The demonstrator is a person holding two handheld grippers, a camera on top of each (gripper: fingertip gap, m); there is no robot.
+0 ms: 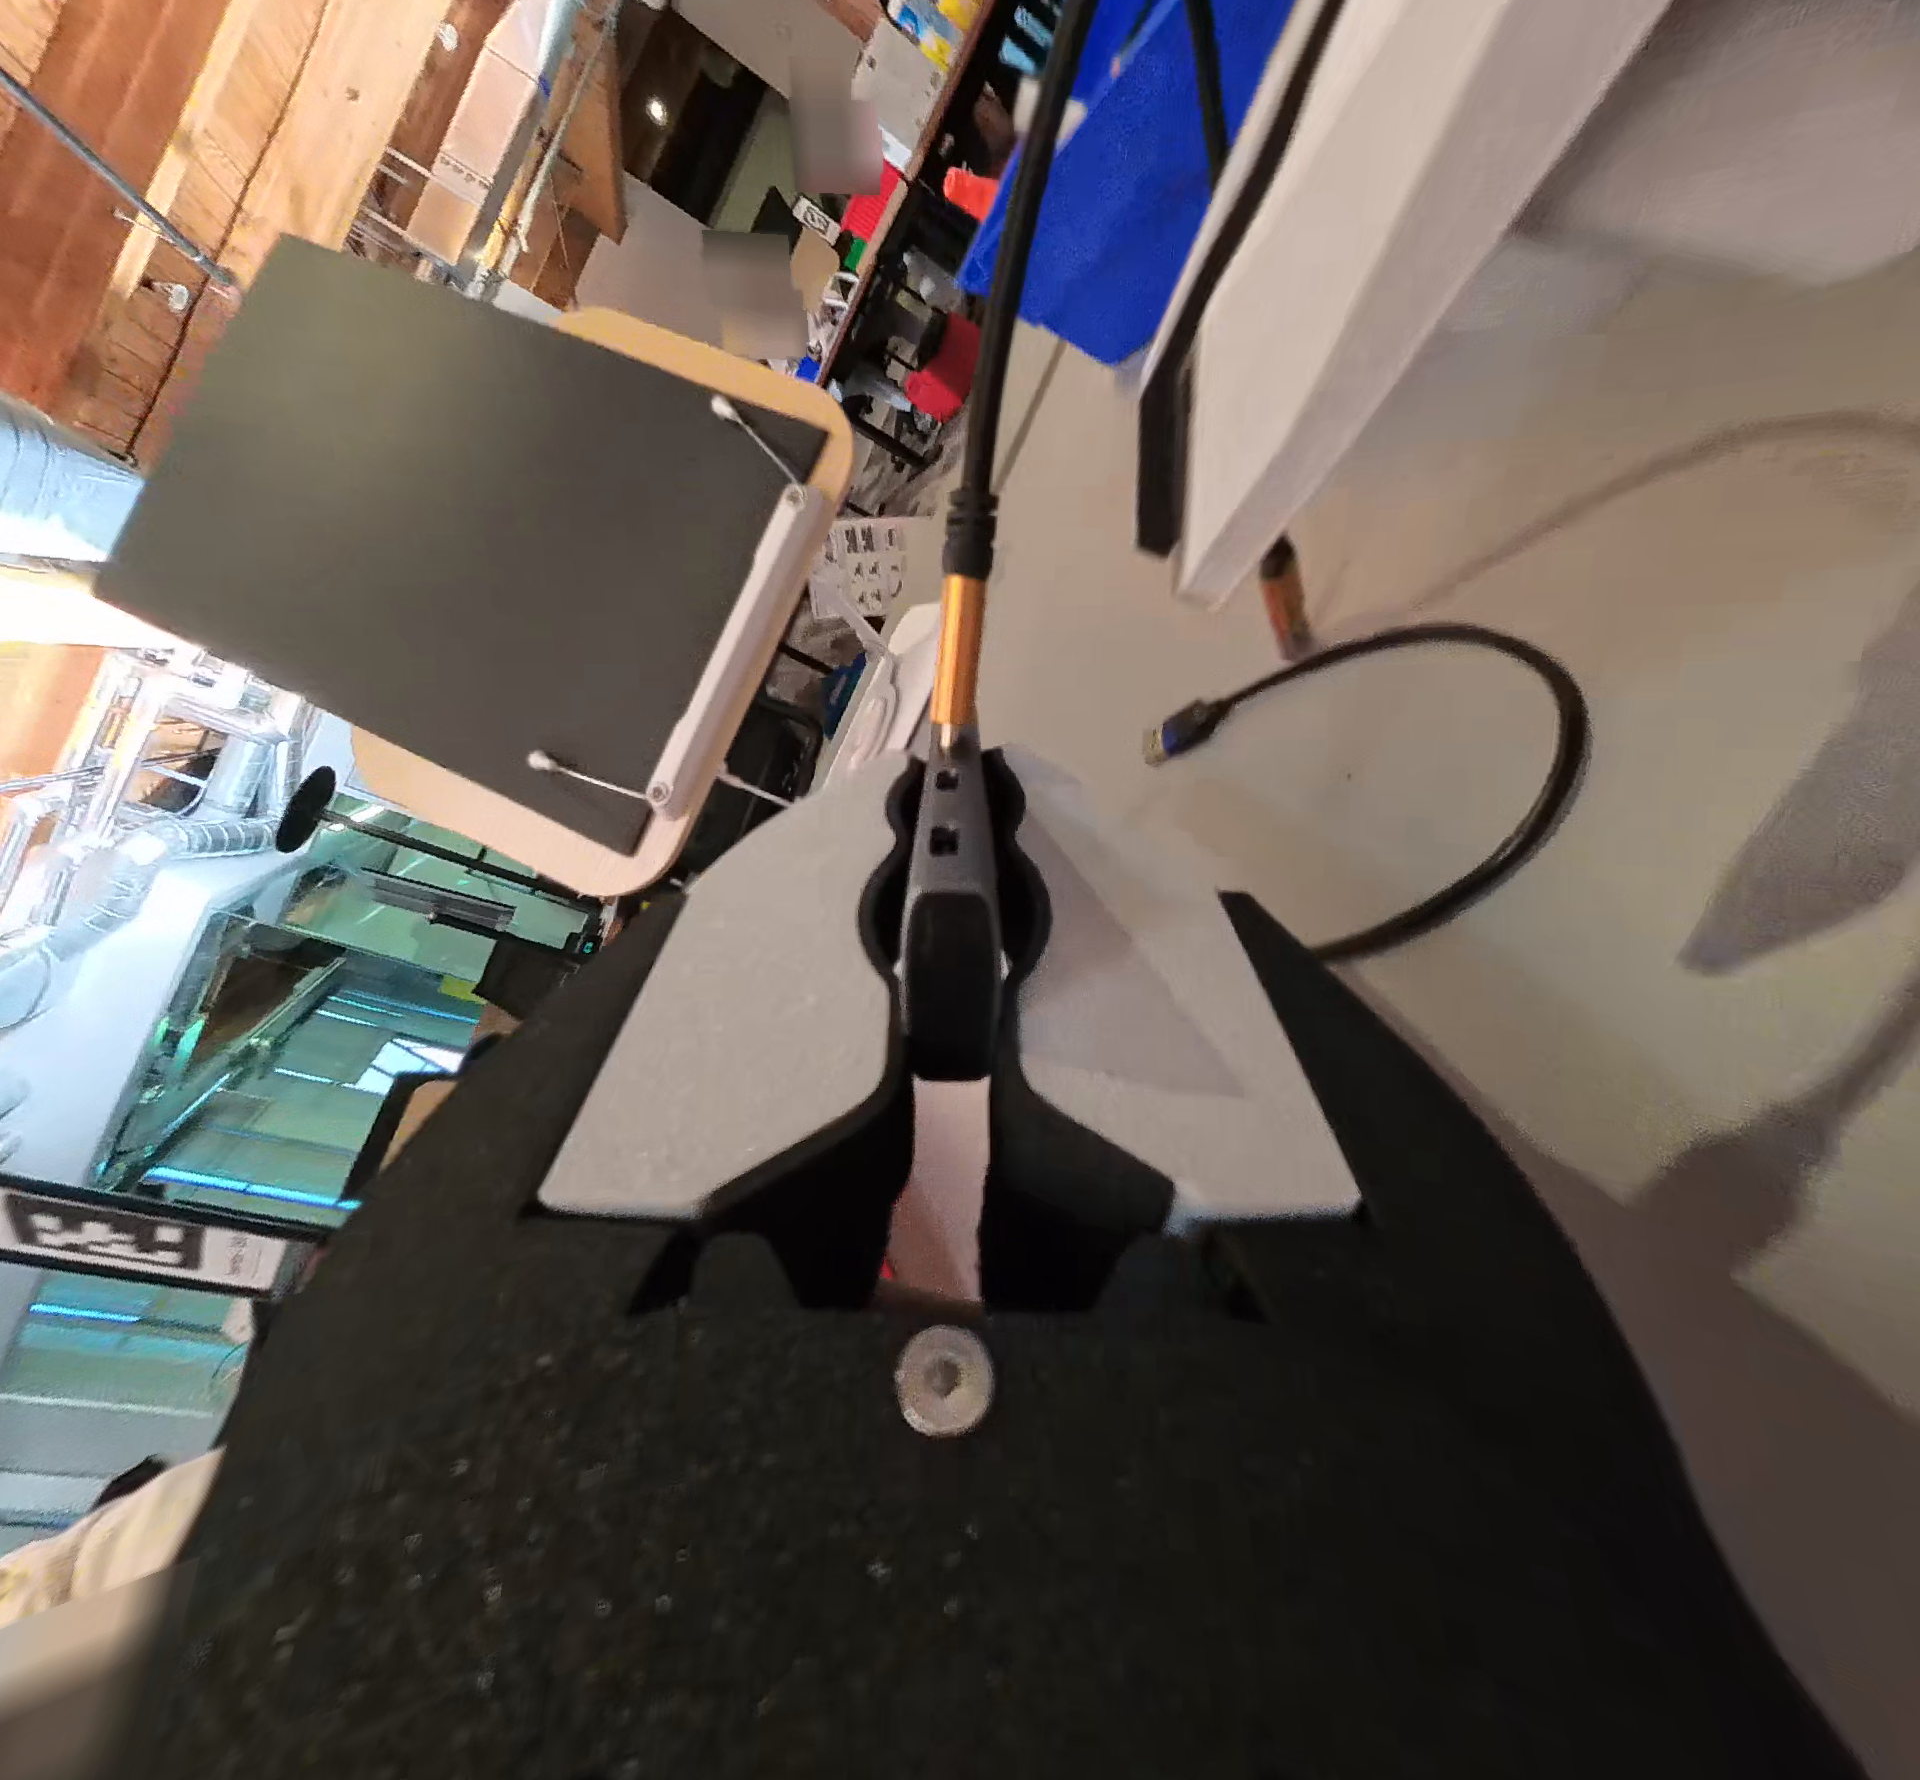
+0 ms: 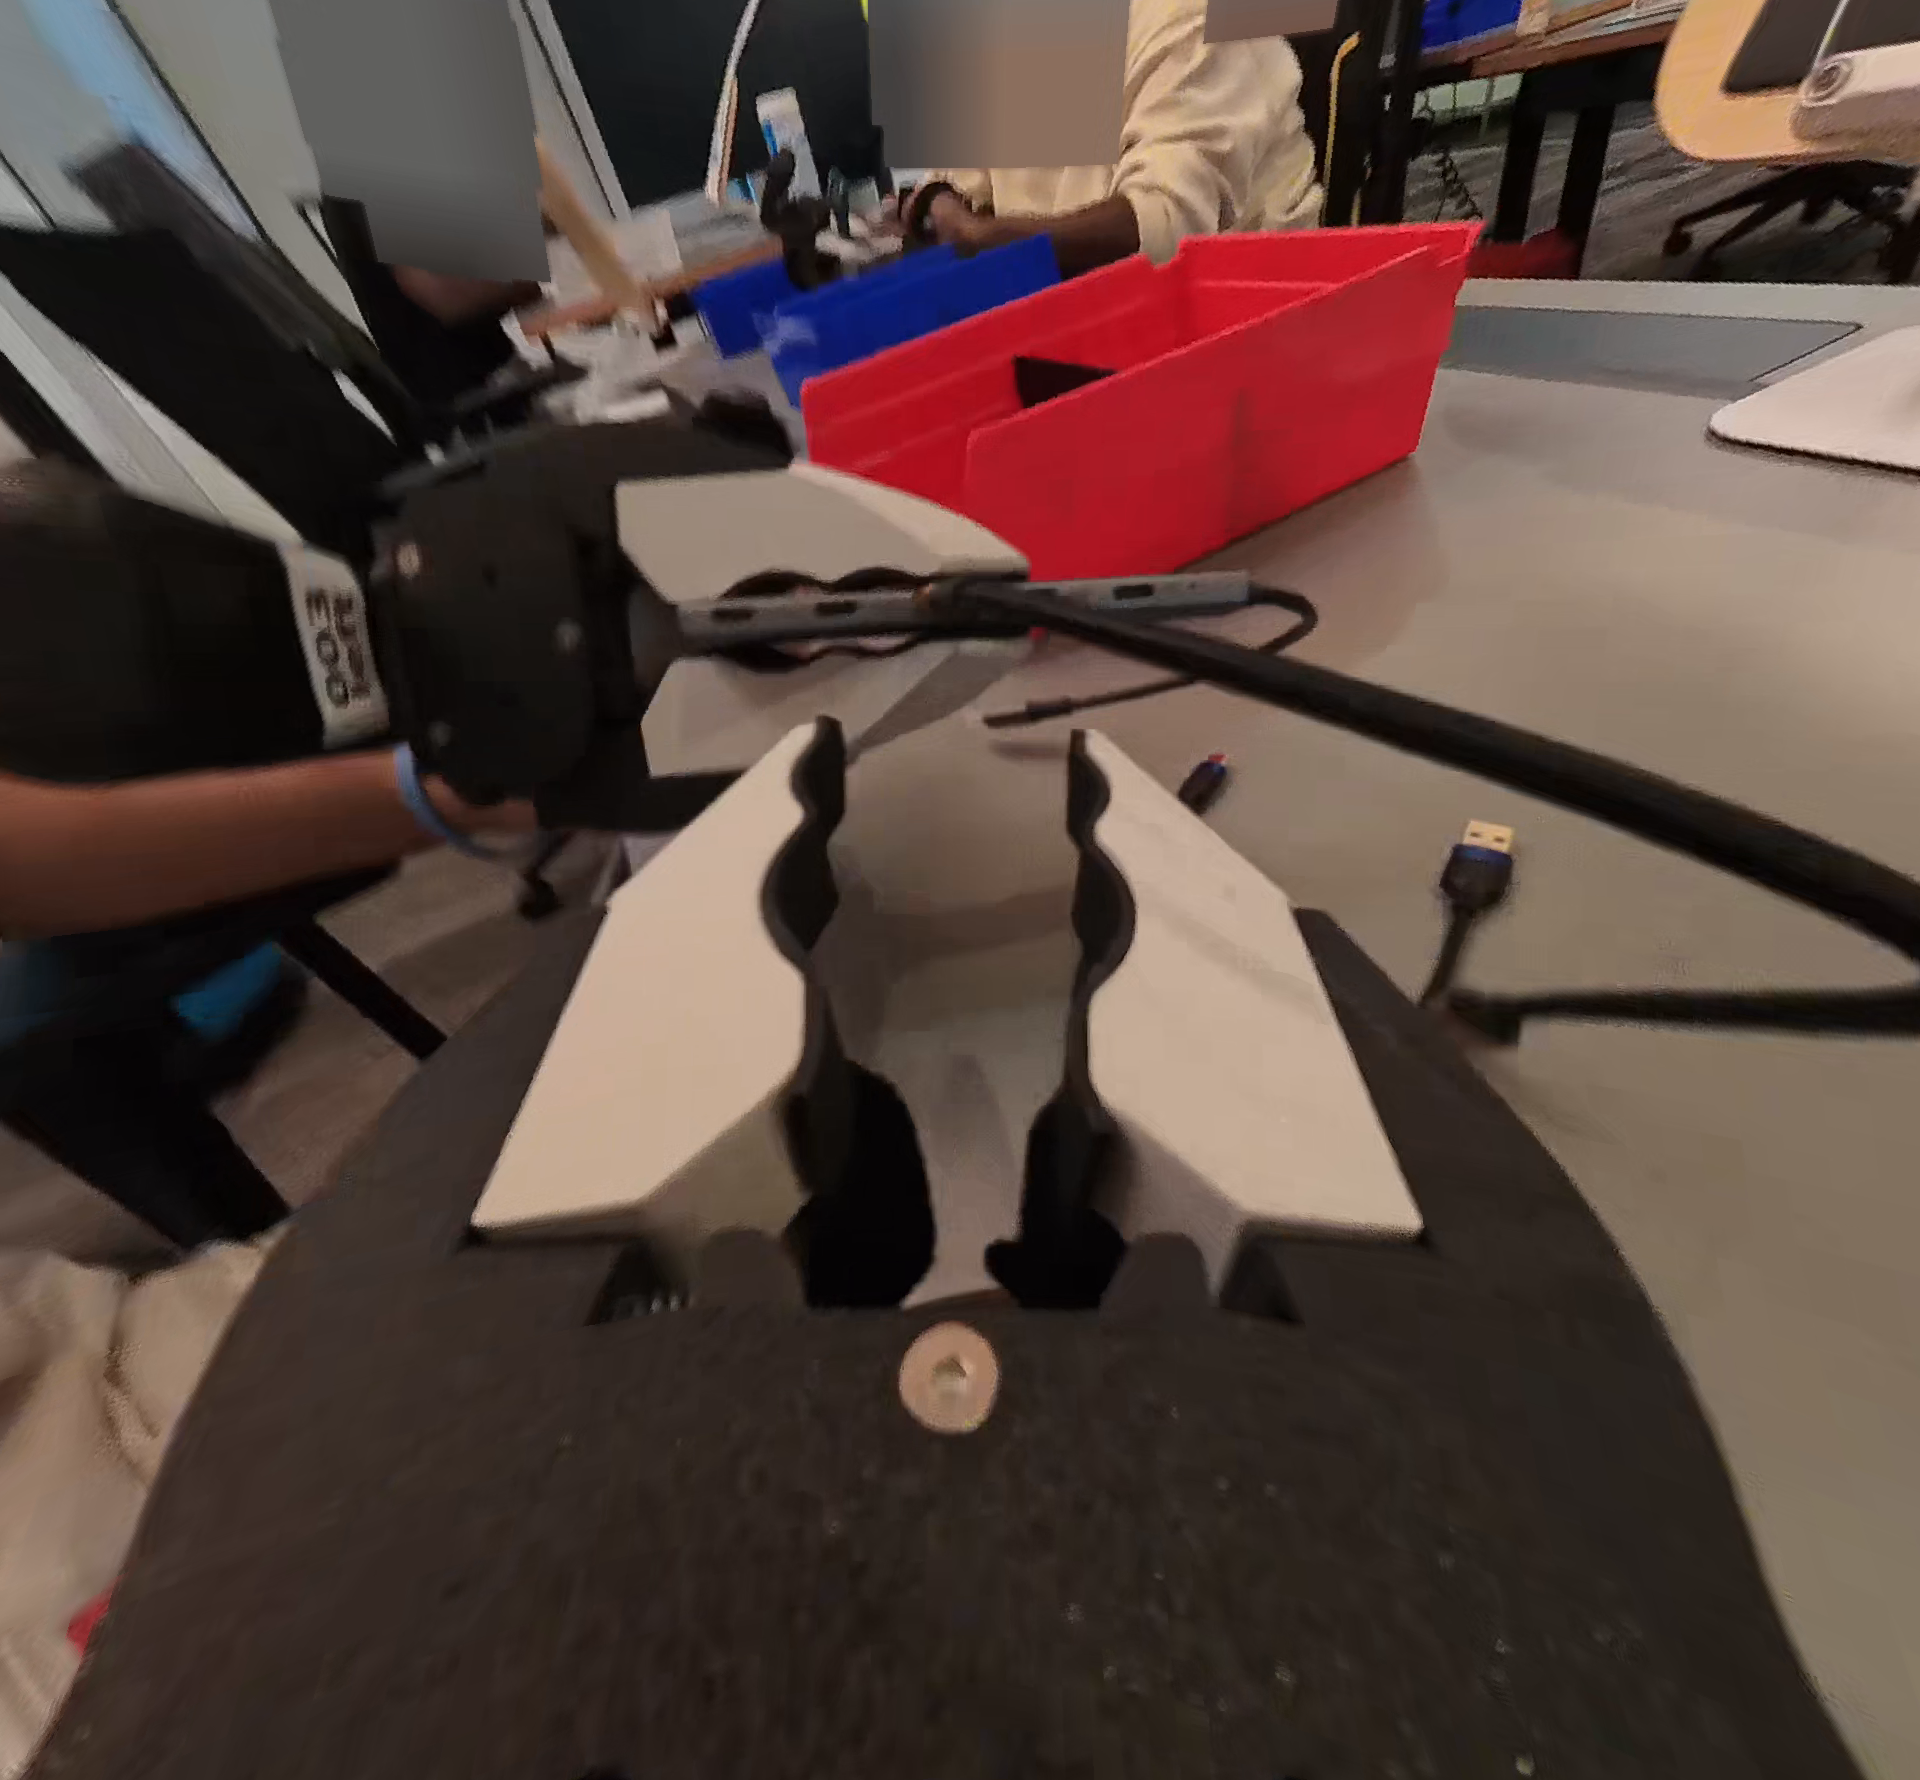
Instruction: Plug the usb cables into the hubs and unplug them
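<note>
Tongs: left tongs point(image 1: 951, 857) pinch the slim grey metal hub point(image 1: 948, 883), raised above the bench; right tongs point(image 2: 951, 837) spread, empty. We advise gripping the orange-collared black cable point(image 1: 958, 650) squarely, pulling straight.

table point(image 2: 1558, 525): grey | bins: red point(image 2: 1143, 421), blue point(image 2: 883, 296) | ceiling point(image 1: 156, 16): wooden beams | chair point(image 2: 1766, 16): pale wood

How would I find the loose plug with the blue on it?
Start at the red bin on the grey table, then come toward the open right tool. Just right of it lies a plug on a thin black cable. Its blue collar and bare metal tip mark it out; the thick black cable beside it is plugged into the hub.
</note>
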